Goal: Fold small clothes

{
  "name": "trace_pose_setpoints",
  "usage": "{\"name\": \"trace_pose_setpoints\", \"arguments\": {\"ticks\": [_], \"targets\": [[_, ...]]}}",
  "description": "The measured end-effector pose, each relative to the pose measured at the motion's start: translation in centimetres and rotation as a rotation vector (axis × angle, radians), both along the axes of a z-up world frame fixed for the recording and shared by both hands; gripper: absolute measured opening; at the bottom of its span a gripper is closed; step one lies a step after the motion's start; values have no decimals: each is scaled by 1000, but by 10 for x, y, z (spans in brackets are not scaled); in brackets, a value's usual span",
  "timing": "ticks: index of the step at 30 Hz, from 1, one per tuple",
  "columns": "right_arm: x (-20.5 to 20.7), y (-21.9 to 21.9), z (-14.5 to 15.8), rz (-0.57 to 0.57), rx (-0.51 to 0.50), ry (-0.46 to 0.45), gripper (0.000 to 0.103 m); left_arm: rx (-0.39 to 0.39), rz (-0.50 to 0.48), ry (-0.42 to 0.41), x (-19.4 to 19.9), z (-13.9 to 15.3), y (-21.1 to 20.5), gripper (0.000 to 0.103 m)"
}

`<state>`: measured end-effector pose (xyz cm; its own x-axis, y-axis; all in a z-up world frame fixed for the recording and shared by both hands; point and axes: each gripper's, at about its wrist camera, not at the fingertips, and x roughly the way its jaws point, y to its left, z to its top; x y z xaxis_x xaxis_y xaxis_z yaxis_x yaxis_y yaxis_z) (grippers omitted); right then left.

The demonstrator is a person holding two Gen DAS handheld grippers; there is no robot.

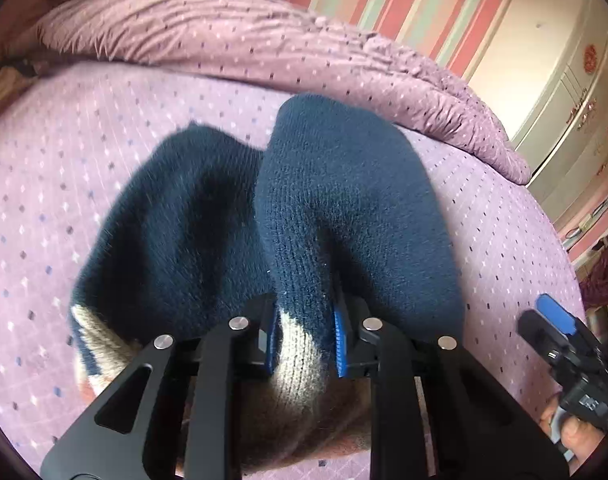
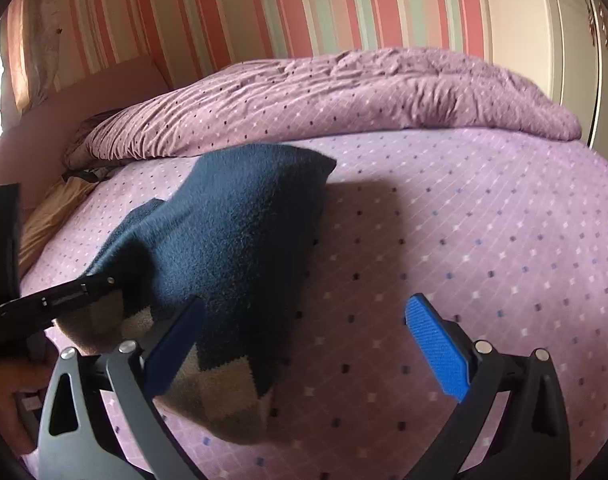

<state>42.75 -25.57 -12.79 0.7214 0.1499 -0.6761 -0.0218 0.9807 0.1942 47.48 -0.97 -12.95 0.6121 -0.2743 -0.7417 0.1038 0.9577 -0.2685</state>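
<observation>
Sweater (image 1: 343,200) on the purple bed (image 2: 463,220): left tool (image 1: 304,336) clamped on its hem, right tool (image 2: 304,344) gaping beside it.

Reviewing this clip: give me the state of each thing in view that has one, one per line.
left gripper: shut on the socks' beige-patterned end.
right gripper: open, nothing between its pads.
navy socks: pinched at one end, rest draped on the bed.
duvet: bunched up along the far side of the bed.

Both wrist cameras looked steeply down along their grippers, close over the bed (image 2: 483,208); each caught the navy sweater (image 1: 208,216) (left view nearer) and striped wall (image 2: 323,4).
</observation>
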Motion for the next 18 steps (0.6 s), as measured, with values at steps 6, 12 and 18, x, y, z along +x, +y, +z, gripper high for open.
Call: {"name": "trace_pose_setpoints", "arguments": {"ticks": [6,12,18], "targets": [[15,6,-15,-30,90,53,101,50,87,-69,-16,27,21,17],[19,28,-4,1,71,25,101,127,141,7,-20,9,52,19],[29,61,-23,48,0,77,101,235,144,16,-20,-27,69,25]]}}
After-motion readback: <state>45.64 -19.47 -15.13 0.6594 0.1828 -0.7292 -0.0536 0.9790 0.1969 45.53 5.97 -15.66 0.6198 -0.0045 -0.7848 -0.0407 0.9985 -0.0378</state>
